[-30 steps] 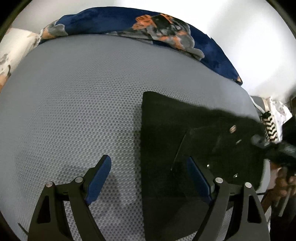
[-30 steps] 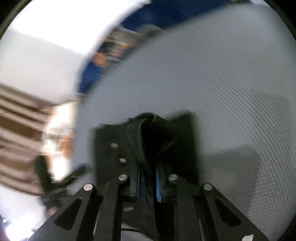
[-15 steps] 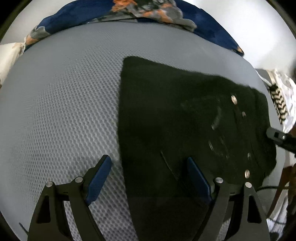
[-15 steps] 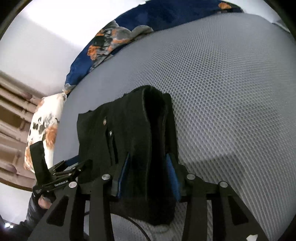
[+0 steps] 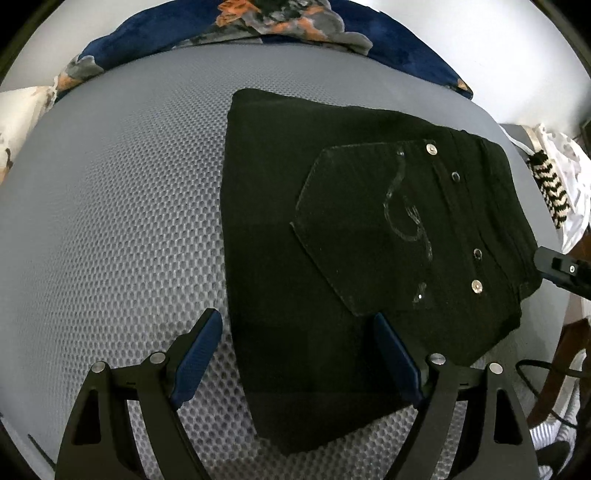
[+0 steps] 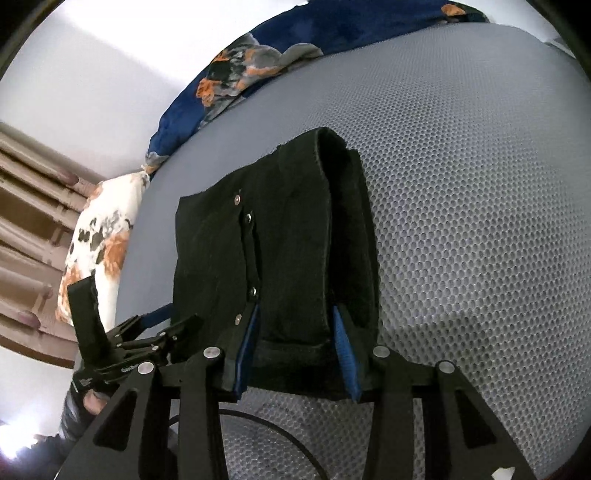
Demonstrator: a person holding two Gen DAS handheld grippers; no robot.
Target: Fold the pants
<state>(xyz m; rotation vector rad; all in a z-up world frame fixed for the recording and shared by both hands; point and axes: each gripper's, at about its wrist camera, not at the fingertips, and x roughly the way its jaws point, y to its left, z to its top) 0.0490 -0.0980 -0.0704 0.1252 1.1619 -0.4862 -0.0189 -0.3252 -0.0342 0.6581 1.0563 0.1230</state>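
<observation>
Black pants lie folded into a compact stack on the grey mesh mattress, back pocket up, rivets showing. Left gripper hovers over the stack's near edge, fingers spread wide, nothing between the pads. Right gripper straddles the waistband end; its fingers, partly parted after just opening, flank the cloth; pad contact cannot be told. Floral blanket bunched at the mattress's far edge.

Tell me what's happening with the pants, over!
Left gripper open over the folded black pants. Right gripper has just been opening, waistband end between its jaws, pads off the cloth. Pants flat on grey mattress. Nothing blocking.
</observation>
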